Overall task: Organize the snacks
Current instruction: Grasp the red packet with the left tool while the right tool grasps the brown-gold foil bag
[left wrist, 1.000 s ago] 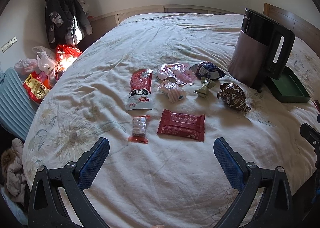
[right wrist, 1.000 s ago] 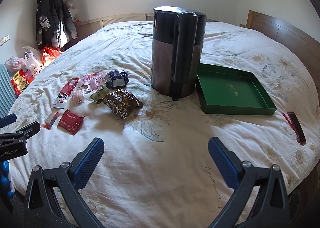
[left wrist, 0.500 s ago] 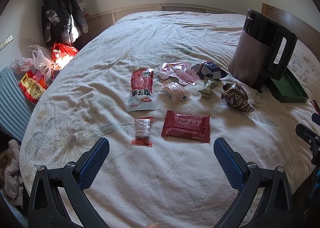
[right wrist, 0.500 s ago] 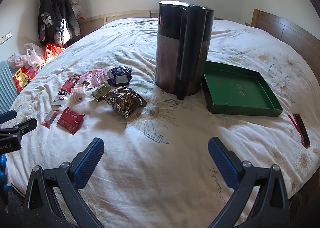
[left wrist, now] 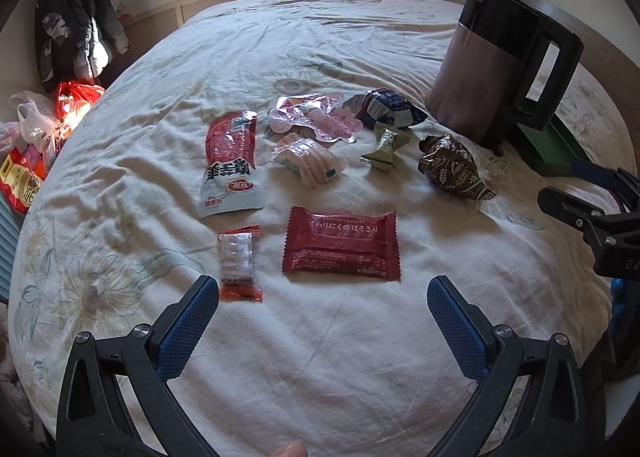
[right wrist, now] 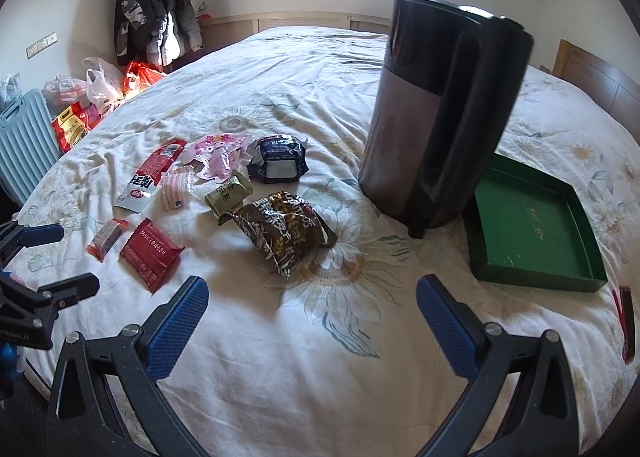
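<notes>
Risk: the soft, creased bedsheet (left wrist: 320, 357) may bunch between your fingers if you pinch a flat packet low, and the kettle (right wrist: 440, 117) stands close against the green tray (right wrist: 528, 225), likely the destination. Left gripper (left wrist: 323, 299): jaws apart, empty; the dark red packet (left wrist: 341, 244) lies just above it at frame centre, the small clear-and-red packet (left wrist: 237, 261) beside its left fingertip. Right gripper (right wrist: 312, 303): apart, empty; the brown crinkled bag (right wrist: 286, 231) sits above it, the tray at right.

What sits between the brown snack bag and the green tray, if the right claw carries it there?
The kettle stands upright between the brown snack bag and the green tray, against the tray's near-left side. The right claw is open, with only bare bedsheet before the bag.
</notes>
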Tool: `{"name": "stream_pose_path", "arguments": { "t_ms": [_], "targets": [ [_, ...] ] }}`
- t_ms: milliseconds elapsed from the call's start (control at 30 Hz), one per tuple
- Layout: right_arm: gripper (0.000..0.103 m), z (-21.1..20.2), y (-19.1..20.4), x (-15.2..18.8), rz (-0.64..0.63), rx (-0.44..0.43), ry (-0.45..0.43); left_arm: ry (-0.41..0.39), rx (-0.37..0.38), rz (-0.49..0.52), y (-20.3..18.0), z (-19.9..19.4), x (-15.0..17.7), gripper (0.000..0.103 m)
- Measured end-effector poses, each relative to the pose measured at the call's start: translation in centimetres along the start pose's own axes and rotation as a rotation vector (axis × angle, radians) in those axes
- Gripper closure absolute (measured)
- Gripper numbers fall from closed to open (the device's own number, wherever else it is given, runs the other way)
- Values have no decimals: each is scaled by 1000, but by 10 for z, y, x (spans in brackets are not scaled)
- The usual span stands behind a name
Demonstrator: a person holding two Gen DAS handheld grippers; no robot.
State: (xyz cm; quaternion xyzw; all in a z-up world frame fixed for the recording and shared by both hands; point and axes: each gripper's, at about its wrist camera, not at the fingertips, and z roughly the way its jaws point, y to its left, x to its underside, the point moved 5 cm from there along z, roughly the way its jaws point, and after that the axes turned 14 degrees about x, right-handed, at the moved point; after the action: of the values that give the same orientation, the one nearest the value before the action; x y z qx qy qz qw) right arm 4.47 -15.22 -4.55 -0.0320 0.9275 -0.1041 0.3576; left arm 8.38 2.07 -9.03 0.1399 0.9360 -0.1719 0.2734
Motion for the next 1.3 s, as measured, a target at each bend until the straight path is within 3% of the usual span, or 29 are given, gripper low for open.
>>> {"name": "stream_pose_path", "arguments": {
  "t_ms": [267, 500, 767, 1167, 1233, 1300],
  "targets": [
    [0, 38, 21, -23, -71, -49, 22, 85, -24, 42, -2, 47, -13, 1],
    [0, 77, 40, -27, -141, -78, 75, 161, -55, 17, 10, 84, -12, 1],
    [0, 111, 54, -29, -184, -164, 128, 218, -62, -2, 16, 103, -9, 1],
    [0, 125, 60, -22, -246, -194, 163, 249, -58, -27, 24, 115, -15, 1],
    [0, 123, 60, -20, -244, -205, 163, 243, -54, -26, 23, 114, -16, 4],
    [0, 121, 58, -19, -241, -206, 162, 236, -41, -23, 20, 112, -17, 15]
  ]
}}
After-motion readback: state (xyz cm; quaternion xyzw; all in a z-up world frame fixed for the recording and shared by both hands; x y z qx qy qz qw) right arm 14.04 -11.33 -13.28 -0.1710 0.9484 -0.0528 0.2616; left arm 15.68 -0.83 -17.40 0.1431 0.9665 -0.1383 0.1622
